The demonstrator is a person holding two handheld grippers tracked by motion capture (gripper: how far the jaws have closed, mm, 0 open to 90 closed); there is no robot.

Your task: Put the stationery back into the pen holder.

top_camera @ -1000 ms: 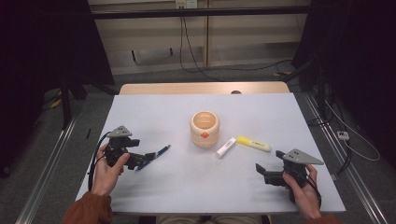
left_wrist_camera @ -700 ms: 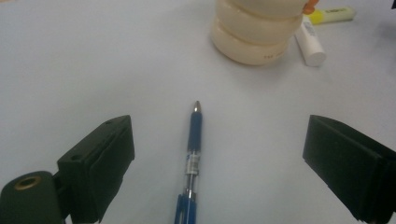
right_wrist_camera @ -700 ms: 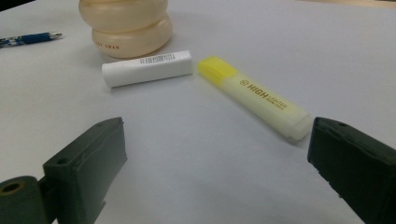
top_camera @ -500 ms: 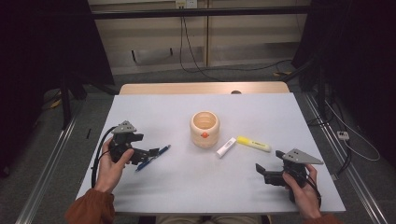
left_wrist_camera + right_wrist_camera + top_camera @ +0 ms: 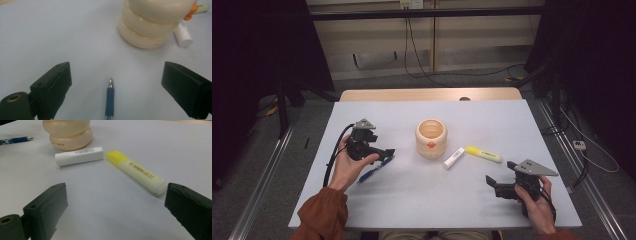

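Between the spread left gripper [image 5: 113,82] jaws, the blue pen [image 5: 109,101] is cut off below; right gripper [image 5: 116,207] likewise agape.

The person's left hand [image 5: 347,167] is gripping the left tongs [image 5: 384,152] low over the left of the worktop, its rust-coloured sleeve [image 5: 319,215] coming in from the bottom edge. Their jaws are standing wide apart, pointing right. The right hand [image 5: 534,202] is holding the right tongs [image 5: 489,182] near the front right corner, jaws likewise spread wide and gripping nothing.
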